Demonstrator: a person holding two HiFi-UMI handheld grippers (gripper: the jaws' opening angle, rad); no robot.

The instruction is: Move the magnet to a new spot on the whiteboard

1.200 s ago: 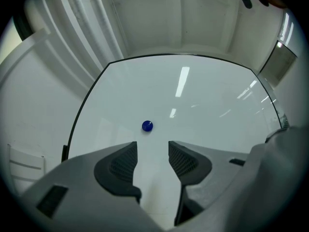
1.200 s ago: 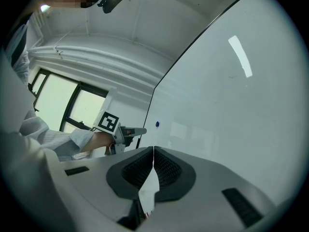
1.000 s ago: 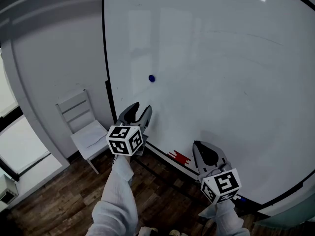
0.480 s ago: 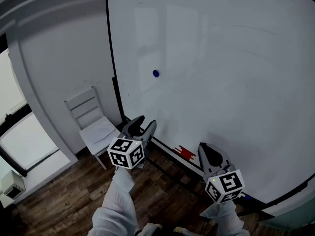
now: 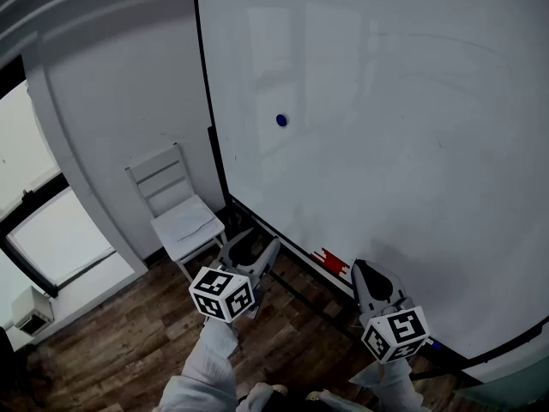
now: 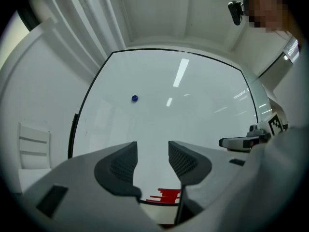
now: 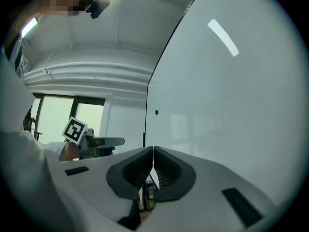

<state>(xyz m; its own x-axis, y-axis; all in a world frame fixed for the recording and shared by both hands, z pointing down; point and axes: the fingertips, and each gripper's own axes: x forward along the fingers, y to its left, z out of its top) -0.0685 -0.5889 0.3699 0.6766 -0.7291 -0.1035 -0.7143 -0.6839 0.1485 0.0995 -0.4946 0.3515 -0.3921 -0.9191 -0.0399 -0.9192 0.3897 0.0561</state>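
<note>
Whiteboard (image 5: 403, 161) with blue magnet (image 5: 281, 120) upper centre; white chair (image 5: 177, 211) on wood floor (image 5: 111, 337) lower left; left gripper (image 5: 255, 245) agape, empty; right gripper (image 5: 362, 270) closed, empty.

Your head camera looks steeply down and forward over the whiteboard (image 5: 386, 144) and the wooden floor (image 5: 129, 350). Your left gripper (image 5: 255, 251) and right gripper (image 5: 364, 273) sit low in its frame. The left gripper view faces the board almost square-on from well back, so the whole board fits. The right gripper view sits near the board and looks along it at a slant towards the window (image 7: 58, 117). All three views share the blue magnet (image 5: 281, 120). Each gripper view also catches the other gripper at its edge.
</note>
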